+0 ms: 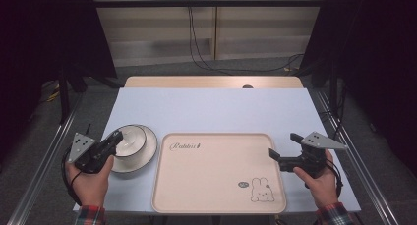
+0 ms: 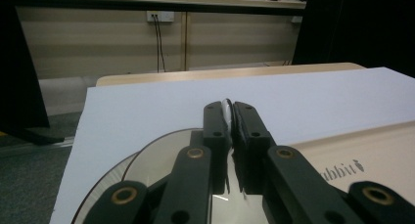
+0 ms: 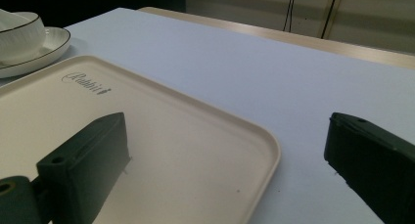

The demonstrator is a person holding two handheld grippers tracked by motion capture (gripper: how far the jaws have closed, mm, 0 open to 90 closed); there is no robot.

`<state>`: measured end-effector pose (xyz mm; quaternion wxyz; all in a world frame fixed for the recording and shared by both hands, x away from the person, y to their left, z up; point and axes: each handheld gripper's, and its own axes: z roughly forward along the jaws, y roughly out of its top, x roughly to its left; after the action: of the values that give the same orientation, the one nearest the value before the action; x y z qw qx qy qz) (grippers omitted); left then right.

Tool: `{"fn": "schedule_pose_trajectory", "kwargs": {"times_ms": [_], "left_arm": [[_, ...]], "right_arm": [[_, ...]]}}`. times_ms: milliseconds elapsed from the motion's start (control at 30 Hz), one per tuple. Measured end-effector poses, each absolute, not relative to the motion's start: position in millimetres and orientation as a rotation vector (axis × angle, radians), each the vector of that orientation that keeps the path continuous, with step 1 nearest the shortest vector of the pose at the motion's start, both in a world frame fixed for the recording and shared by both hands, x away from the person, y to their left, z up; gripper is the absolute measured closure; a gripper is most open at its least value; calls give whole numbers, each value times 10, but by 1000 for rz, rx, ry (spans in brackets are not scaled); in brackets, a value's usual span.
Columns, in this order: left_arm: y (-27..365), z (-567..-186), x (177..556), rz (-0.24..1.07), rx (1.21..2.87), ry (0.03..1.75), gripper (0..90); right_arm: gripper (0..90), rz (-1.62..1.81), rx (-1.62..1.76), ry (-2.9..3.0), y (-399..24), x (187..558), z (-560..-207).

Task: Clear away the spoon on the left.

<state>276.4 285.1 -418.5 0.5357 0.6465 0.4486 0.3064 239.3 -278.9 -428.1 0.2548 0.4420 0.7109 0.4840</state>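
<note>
Jaws apparently around bowl (image 1: 129,139) rim.

Quick count of what's on the tabletop (image 1: 211,107): one bowl (image 1: 129,139), sitting on one plate (image 1: 145,149) near the left edge, and one cream tray (image 1: 216,185) along the near edge with a single rabbit drawing (image 1: 262,190) in its near right corner. Two hand-held grippers, so one left gripper (image 1: 116,136) and one right gripper (image 1: 282,145).
</note>
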Motion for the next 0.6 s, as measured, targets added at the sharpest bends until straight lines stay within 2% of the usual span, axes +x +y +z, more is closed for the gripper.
{"fn": "schedule_pose_trajectory", "kwargs": {"times_ms": [600], "left_arm": [[2786, -4221, 3031, 734, 1475, 1059, 847]], "right_arm": [[20, 1303, 1188, 1942, -2774, 2404, -4298]]}}
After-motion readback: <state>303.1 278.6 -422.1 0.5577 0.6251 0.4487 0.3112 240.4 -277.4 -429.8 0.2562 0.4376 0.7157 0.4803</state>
